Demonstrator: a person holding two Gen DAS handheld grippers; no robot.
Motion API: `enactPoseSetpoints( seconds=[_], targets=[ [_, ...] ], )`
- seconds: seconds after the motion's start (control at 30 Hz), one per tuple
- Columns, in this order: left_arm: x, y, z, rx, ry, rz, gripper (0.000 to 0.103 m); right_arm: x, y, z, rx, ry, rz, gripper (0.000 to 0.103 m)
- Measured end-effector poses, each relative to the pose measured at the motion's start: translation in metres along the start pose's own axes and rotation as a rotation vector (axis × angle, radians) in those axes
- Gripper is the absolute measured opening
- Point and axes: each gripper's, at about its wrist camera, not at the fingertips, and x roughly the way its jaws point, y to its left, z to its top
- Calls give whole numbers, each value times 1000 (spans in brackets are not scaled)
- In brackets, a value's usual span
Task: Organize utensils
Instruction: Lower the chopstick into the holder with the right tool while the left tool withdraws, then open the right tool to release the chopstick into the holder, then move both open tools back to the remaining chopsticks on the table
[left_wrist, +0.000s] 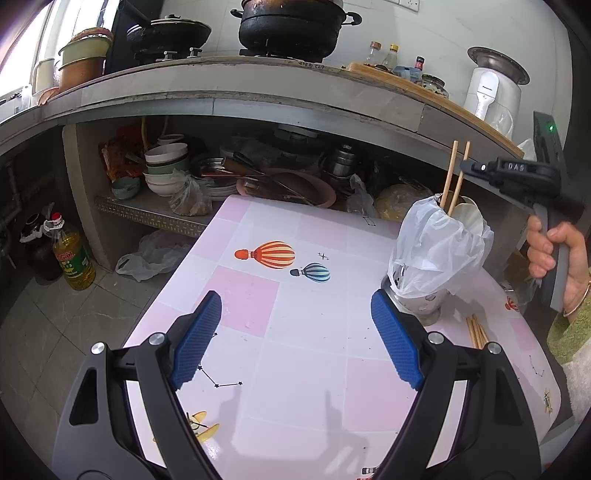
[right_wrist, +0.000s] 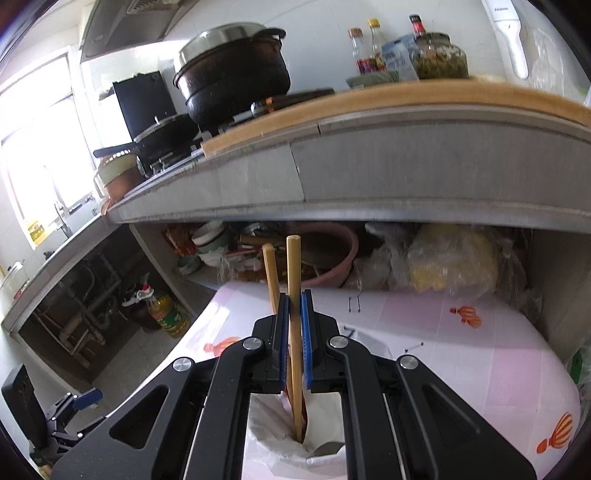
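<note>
Now right gripper (right_wrist: 295, 332) clamps chopsticks (right_wrist: 293, 295) near-upright, long axis 12-to-6 o'clock, lower tips inside bag-lined holder (left_wrist: 424, 258); left gripper (left_wrist: 295, 332) gapes empty above table (left_wrist: 314, 369).

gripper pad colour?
Blue, ribbed; the left gripper pads show it best, left wrist view.

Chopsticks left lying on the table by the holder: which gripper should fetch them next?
Left. The left gripper is open and empty near the loose chopsticks; the right gripper is shut on a chopstick pair over the holder.
</note>
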Motion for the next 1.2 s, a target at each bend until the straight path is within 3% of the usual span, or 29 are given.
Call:
enactPoseSetpoints(
  seconds=[0.5,0.63,0.9,1.03,1.2],
  targets=[
    [-5,1,1,-8,-7,-3,79,2,-3,-4,36,68,9,8],
    [-6,-2,1,-1,-7,-4,79,-8,-3,-5,33,53,7,27],
    [-7,-11,-1,12,-4,-15,79,-64,-13,-10,64,-18,37,32],
    [-7,-14,-3,24,-1,-21,79,-101,-28,-32,75,-28,11,34],
    [-3,-24,-6,35,16,-36,79,-136,-51,-84,94,23,-108,34]
  ],
)
